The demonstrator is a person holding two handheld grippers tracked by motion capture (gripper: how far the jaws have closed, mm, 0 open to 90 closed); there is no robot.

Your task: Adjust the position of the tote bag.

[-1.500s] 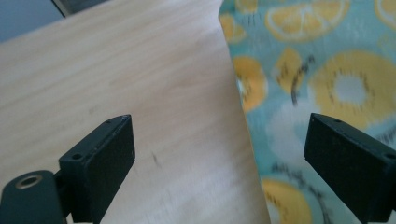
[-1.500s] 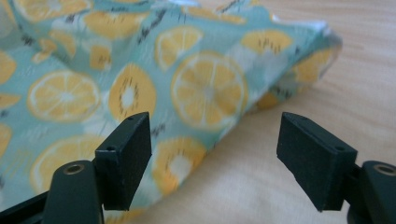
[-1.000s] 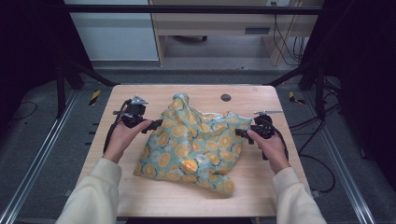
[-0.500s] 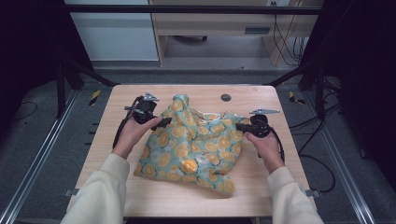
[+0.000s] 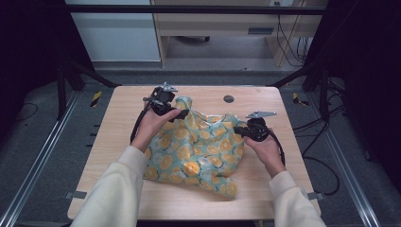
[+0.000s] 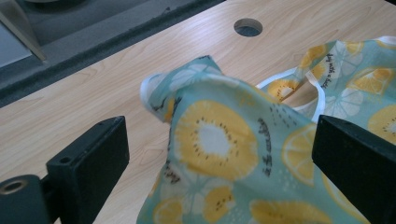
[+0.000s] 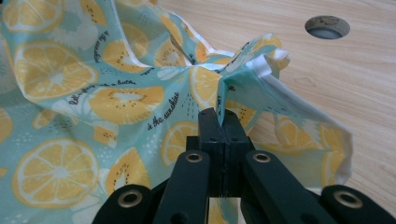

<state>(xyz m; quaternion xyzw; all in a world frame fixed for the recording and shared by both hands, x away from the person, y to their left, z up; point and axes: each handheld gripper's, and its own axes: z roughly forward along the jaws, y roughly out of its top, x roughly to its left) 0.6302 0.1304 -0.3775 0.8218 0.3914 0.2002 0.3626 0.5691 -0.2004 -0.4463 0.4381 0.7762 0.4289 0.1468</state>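
Right now my right claw [image 7: 219,116] is pinched fully together on a fold of the cloth [image 5: 198,146], close to its white-hemmed edge; in the right gripper view the fabric bunches up and creases straight out of the closed jaws. The cloth is a mint-green piece printed with lemon and kiwi slices, lying crumpled across the middle of the wooden bench [image 5: 118,137], with one tail trailing toward the near edge.

My left claw [image 5: 182,113] sits at the cloth's far left corner in the high view. Its jaws stand wide apart in the left gripper view, with a raised peak of cloth between them, and neither pad is pressing on it as far as I can make out, though the lower part of the fabric runs out of that picture.

A small round hole [image 5: 229,99] in the bench lies beyond the cloth, between my two hands and clear of the fabric.
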